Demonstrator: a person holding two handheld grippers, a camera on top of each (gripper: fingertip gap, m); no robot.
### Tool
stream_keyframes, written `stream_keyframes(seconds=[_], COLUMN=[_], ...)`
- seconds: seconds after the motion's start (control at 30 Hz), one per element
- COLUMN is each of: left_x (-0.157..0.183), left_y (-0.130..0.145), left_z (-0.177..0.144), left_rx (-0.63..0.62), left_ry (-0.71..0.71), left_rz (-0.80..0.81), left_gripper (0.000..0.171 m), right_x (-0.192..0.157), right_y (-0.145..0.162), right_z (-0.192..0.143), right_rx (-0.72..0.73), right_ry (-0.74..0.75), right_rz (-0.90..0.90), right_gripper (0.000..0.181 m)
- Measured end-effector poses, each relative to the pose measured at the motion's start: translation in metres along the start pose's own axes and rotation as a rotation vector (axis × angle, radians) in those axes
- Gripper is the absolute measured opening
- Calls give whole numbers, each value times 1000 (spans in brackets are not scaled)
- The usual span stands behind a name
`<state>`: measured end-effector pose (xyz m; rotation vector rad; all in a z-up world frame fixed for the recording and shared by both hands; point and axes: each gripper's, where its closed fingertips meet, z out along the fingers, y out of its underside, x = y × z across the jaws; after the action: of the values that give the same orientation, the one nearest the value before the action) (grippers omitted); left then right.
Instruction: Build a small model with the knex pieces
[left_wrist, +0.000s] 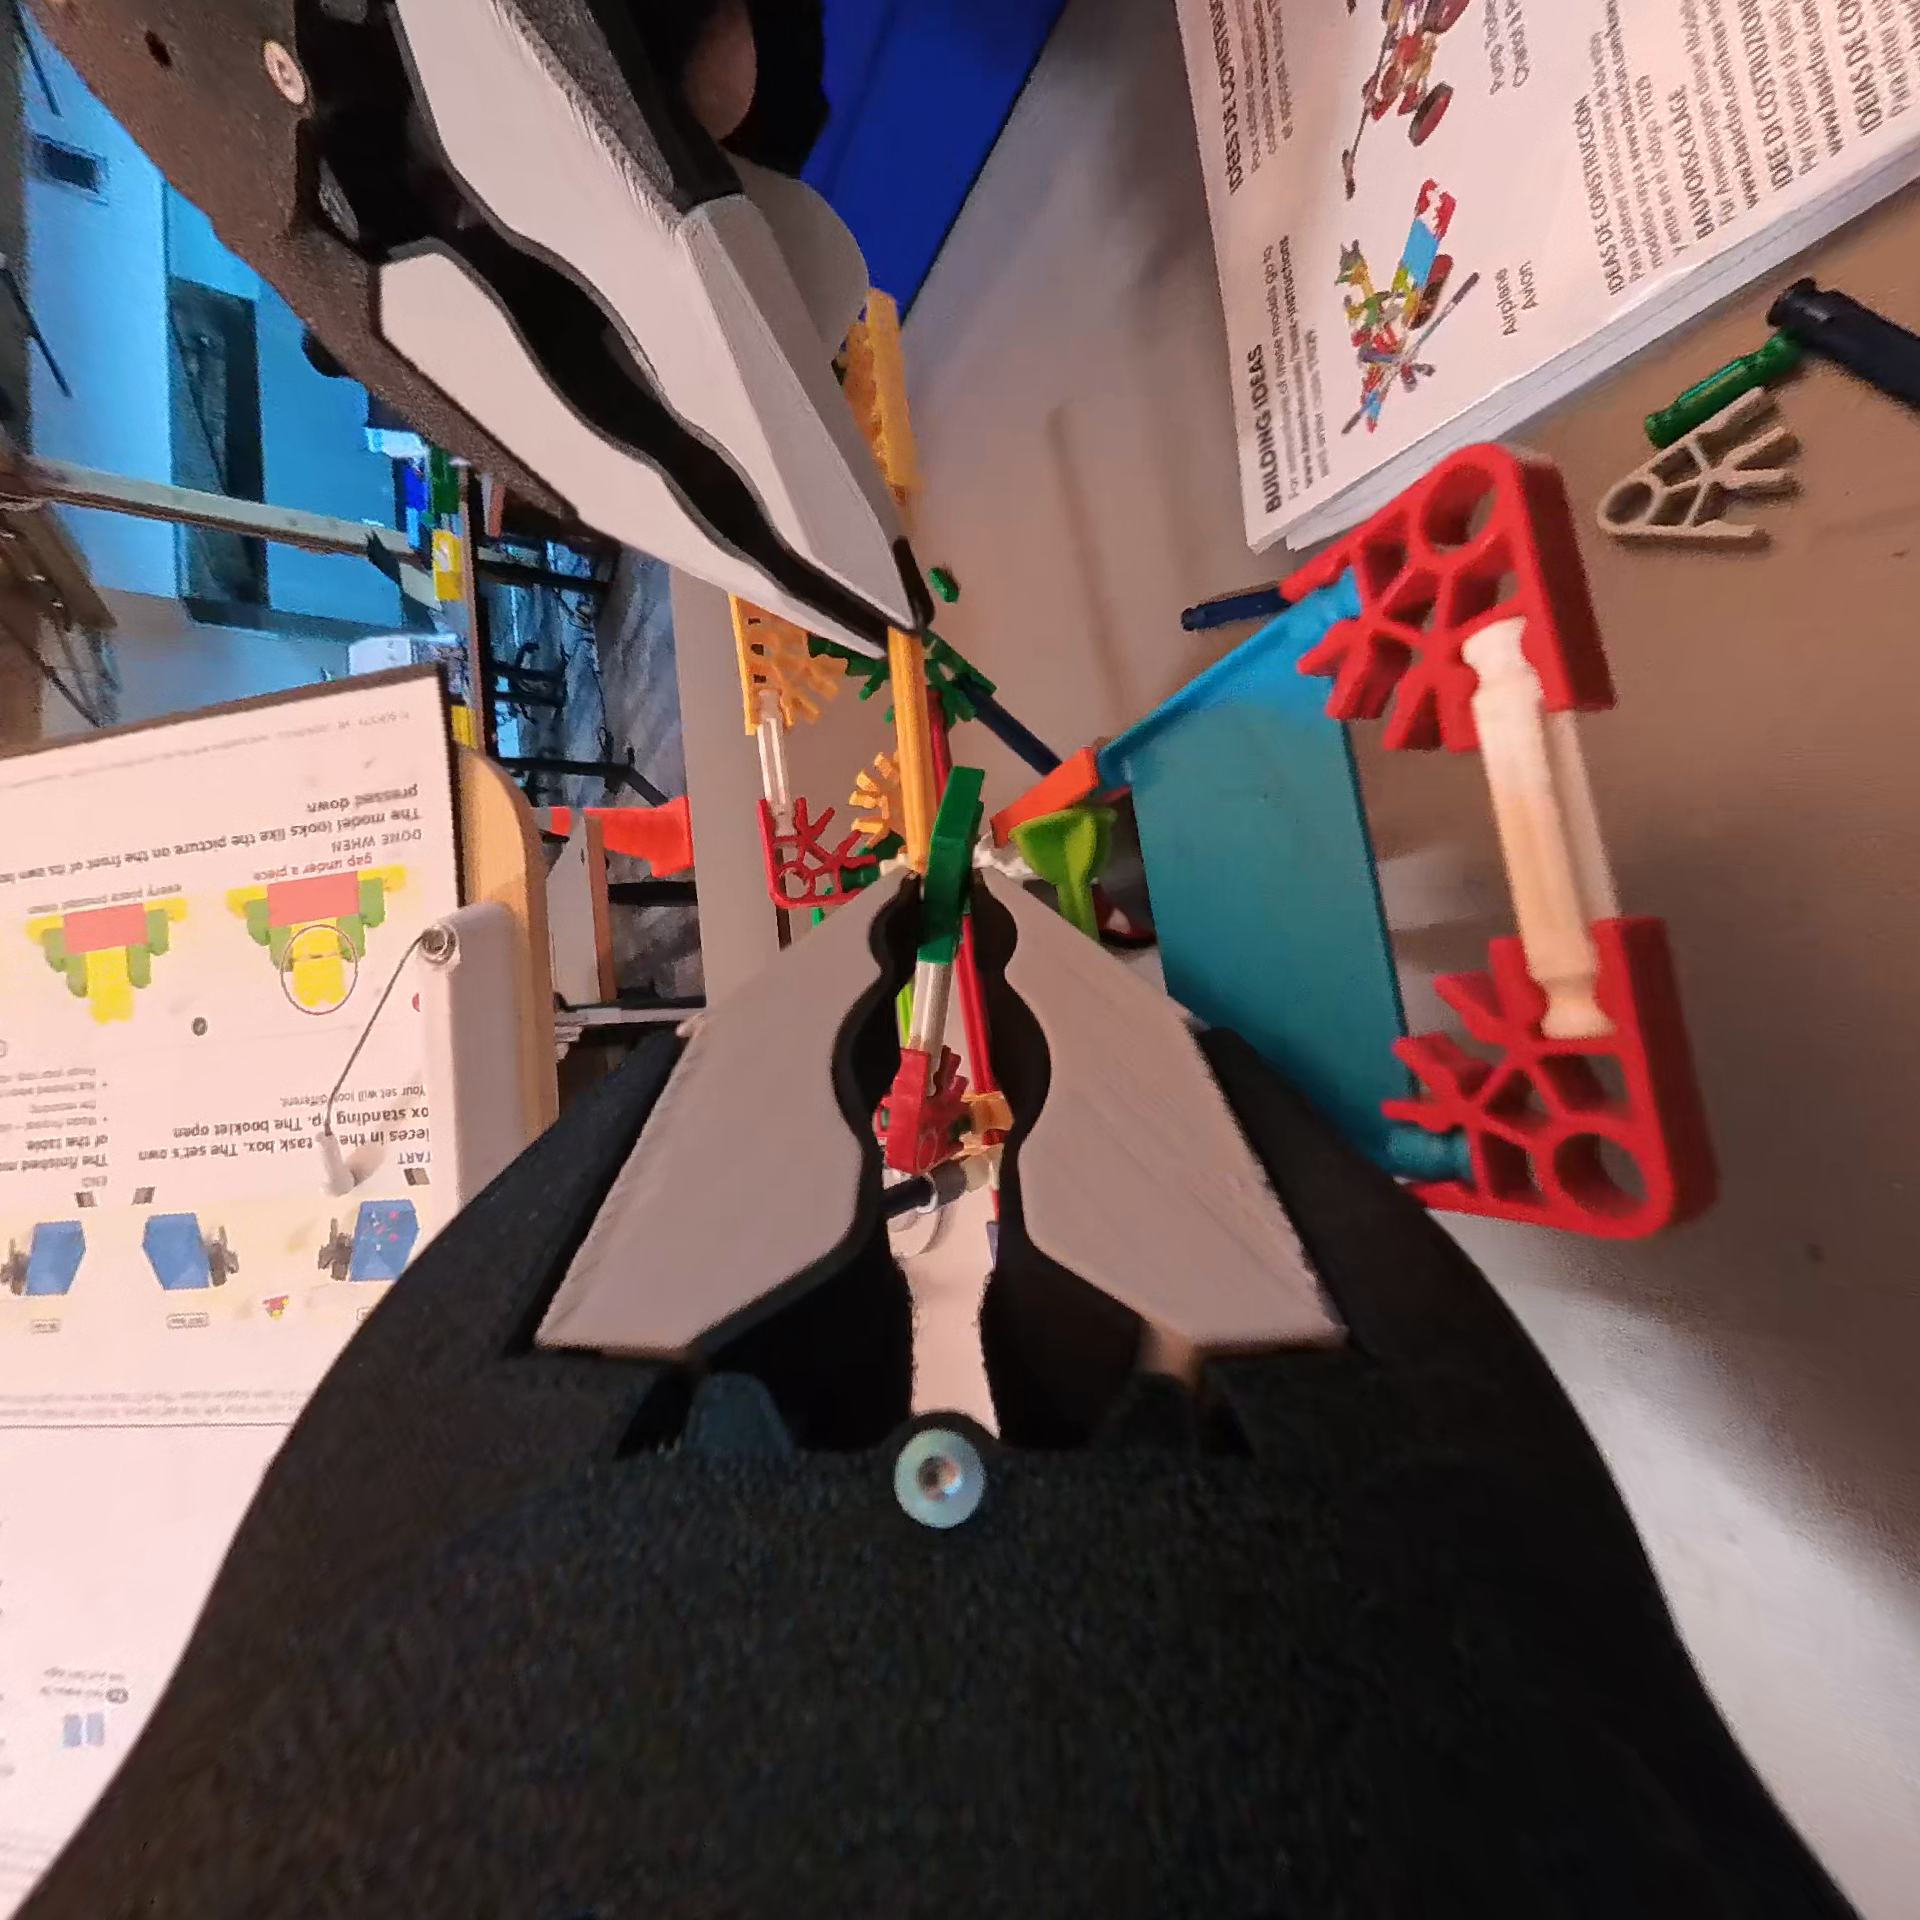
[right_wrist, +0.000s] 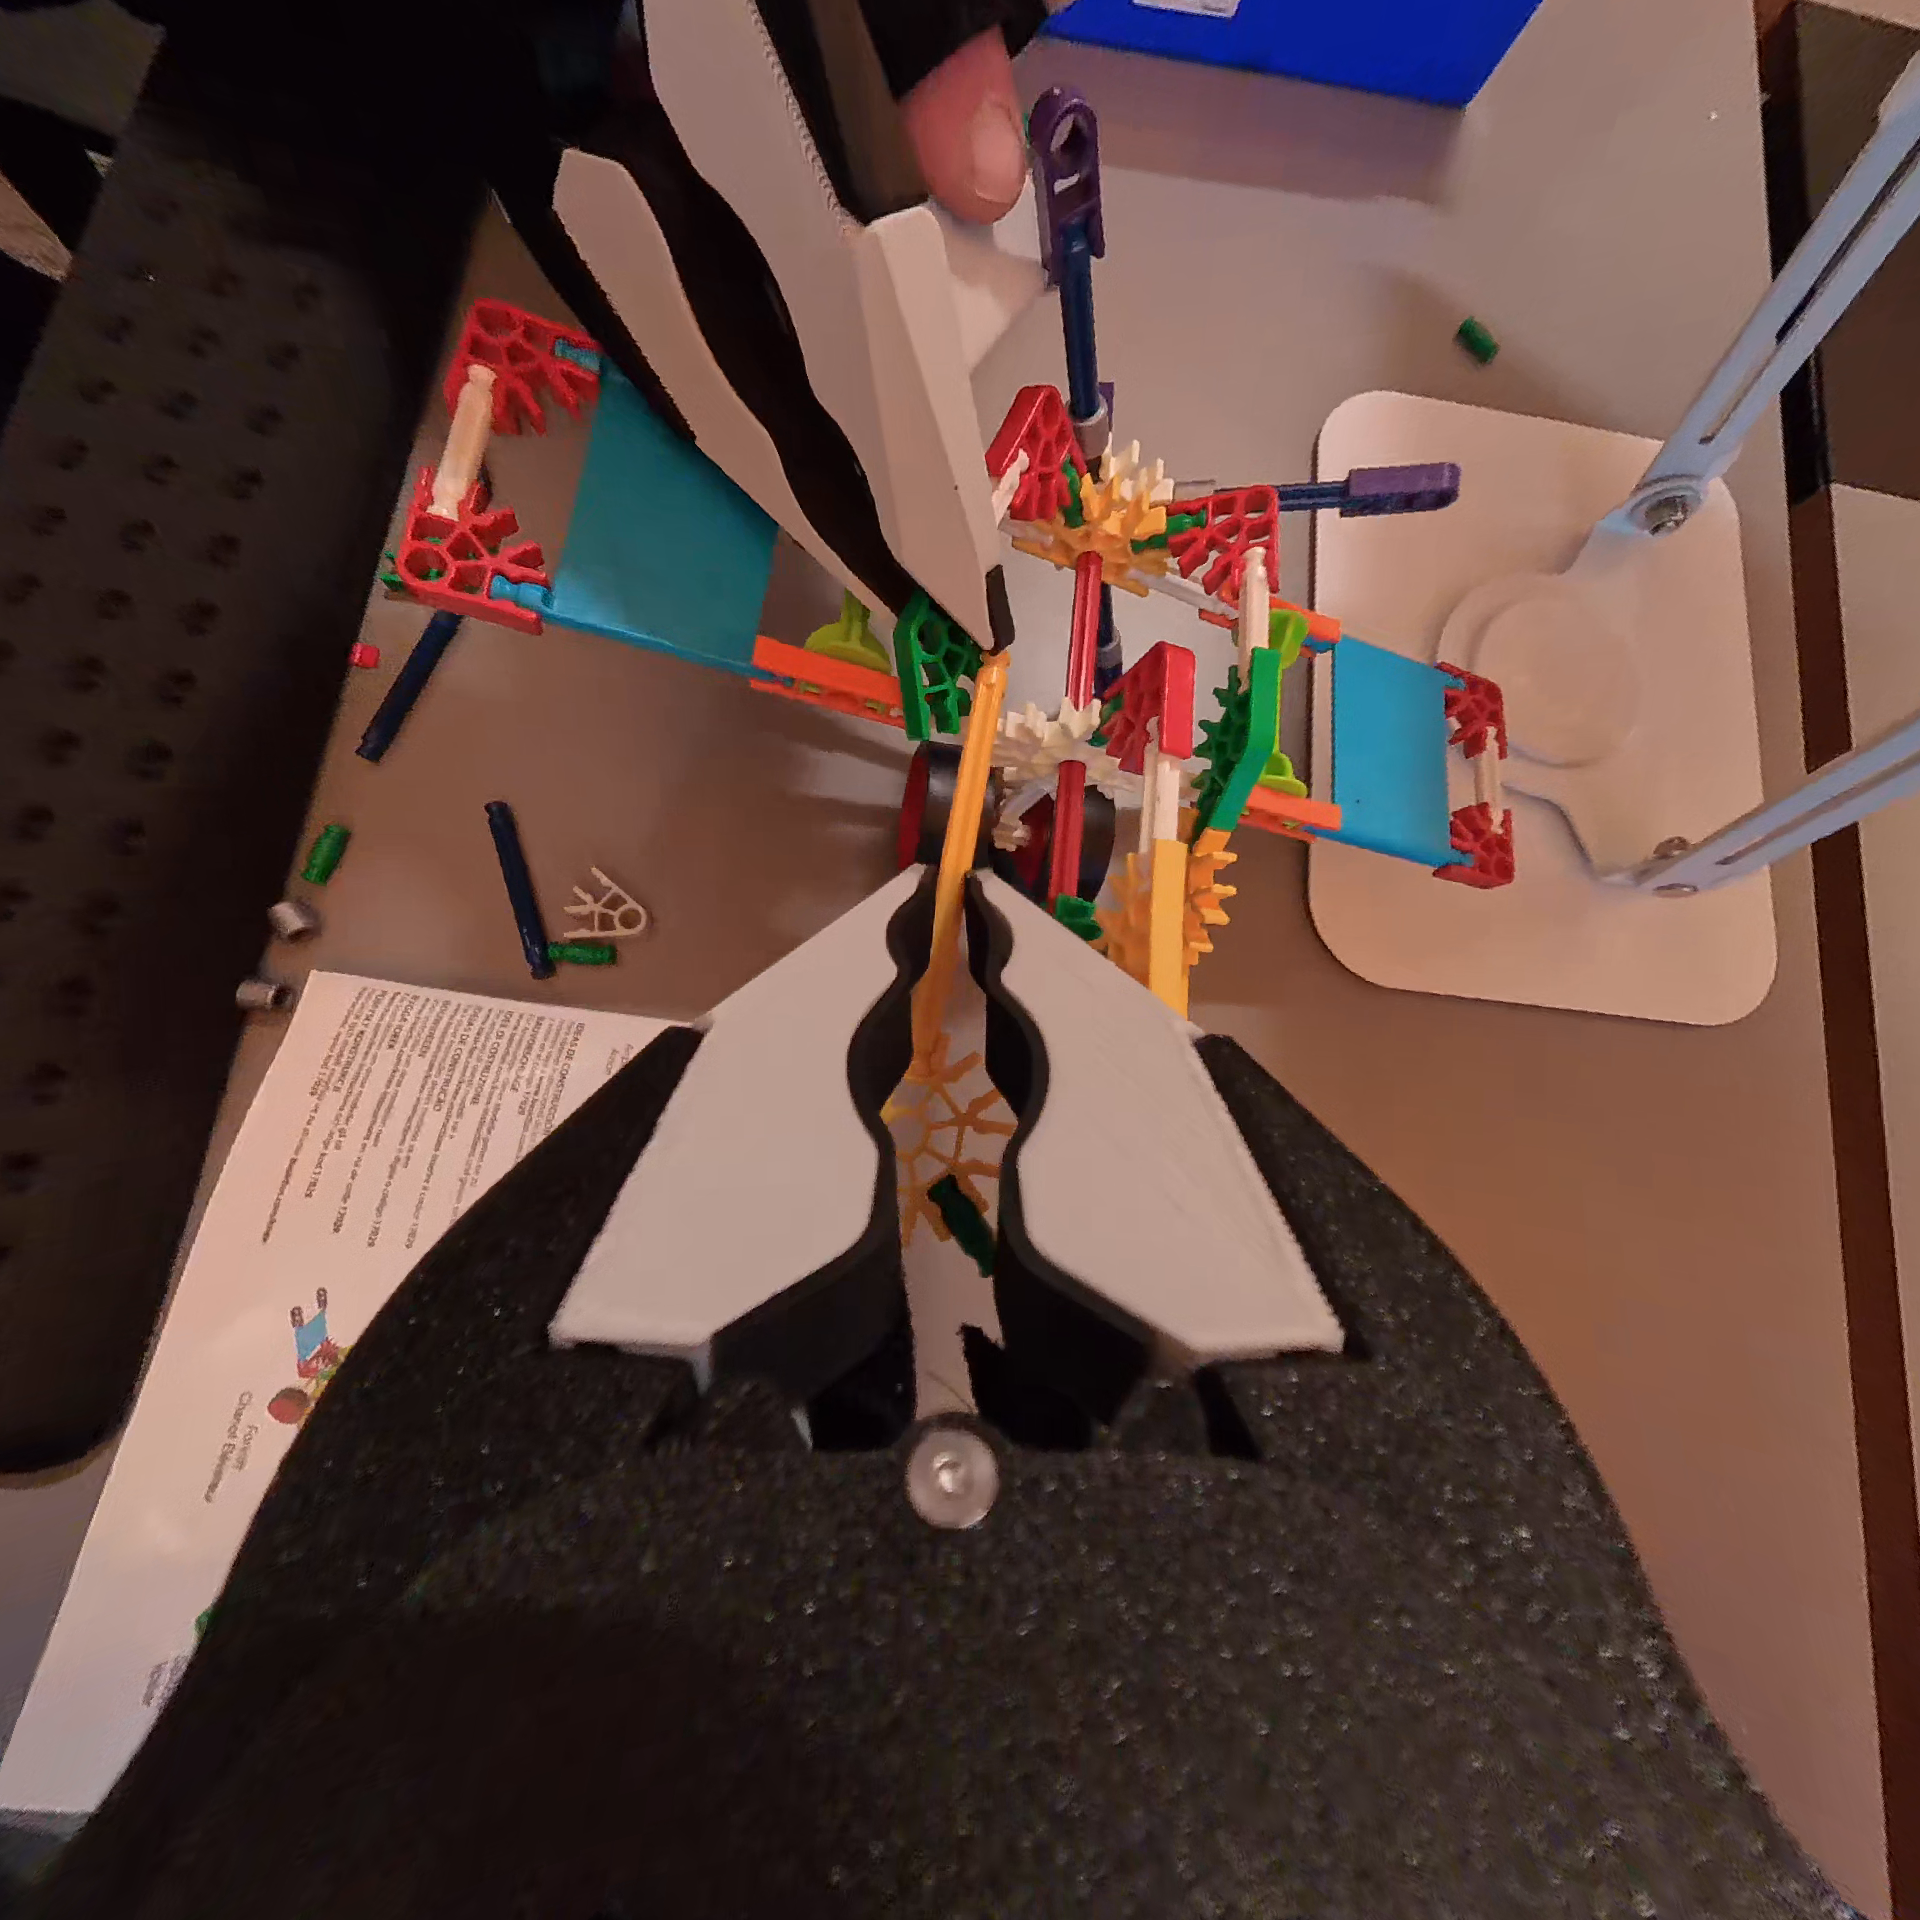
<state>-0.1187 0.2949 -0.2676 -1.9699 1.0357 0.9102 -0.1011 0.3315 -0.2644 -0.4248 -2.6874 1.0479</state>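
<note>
Nearest to each camera, a gripper's grey fingers converge on the construction-toy model (right_wrist: 1122, 665), which serves as the landmark throughout. Left wrist view: the left gripper (left_wrist: 940, 883) has its jaws clamped on a green connector (left_wrist: 951, 852) of the model, with a white rod and a red connector (left_wrist: 920, 1107) lying in the hollow between the fingers. Right wrist view: the right gripper (right_wrist: 948, 881) has its jaws pressed together on a yellow rod (right_wrist: 971, 779), whose yellow snowflake connector (right_wrist: 940, 1132) sits between the fingers nearer the camera; the rod's far end meets the green connector (right_wrist: 935, 665) at the tip of the left gripper (right_wrist: 992, 623), which enters from the upper left. Just beyond the grasp points, the model's core shows red, white and yellow connectors joined by red and white rods. To either side of the model, blue panels (right_wrist: 665, 540) extend outward, each ending in red corner connectors (left_wrist: 1455, 592) bridged by a white rod (left_wrist: 1538, 831). On the table (right_wrist: 1455, 1247) beside the model lie loose pieces: a dark blue rod (right_wrist: 520, 888), a beige connector (right_wrist: 608, 914), short green pegs and small grey spacers (right_wrist: 294, 920). Near these lies an instruction booklet (right_wrist: 343, 1195). Farther from the model, a white stand base (right_wrist: 1538, 935) rests on the table beneath one panel, and a blue box (right_wrist: 1288, 36) stands at the far edge.
</note>
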Motion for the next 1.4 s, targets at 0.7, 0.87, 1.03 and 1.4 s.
stream_keyframes(seconds=[0.7, 0.87, 1.03, 1.4], left_x=[14, 26, 29, 27], left_y=[-2, 1, 1, 2], left_z=[-20, -15, -12, -21], left_rx=[-310, -336, -351, -174], left_ry=[135, 230, 253, 99], left_rz=[-164, -194, -223, -116], left_gripper=[38, 19, 9, 5], right_x=[-14, -14, -15, -18], right_y=[2, 8, 11, 0], right_z=[-2, 0, 6, 17], right_rx=[-54, -99, -127, -102], right_ry=[-29, -14, -3, 54], right_rz=[-9, -30, -52, -148], right_gripper=[5, 5, 5, 5])
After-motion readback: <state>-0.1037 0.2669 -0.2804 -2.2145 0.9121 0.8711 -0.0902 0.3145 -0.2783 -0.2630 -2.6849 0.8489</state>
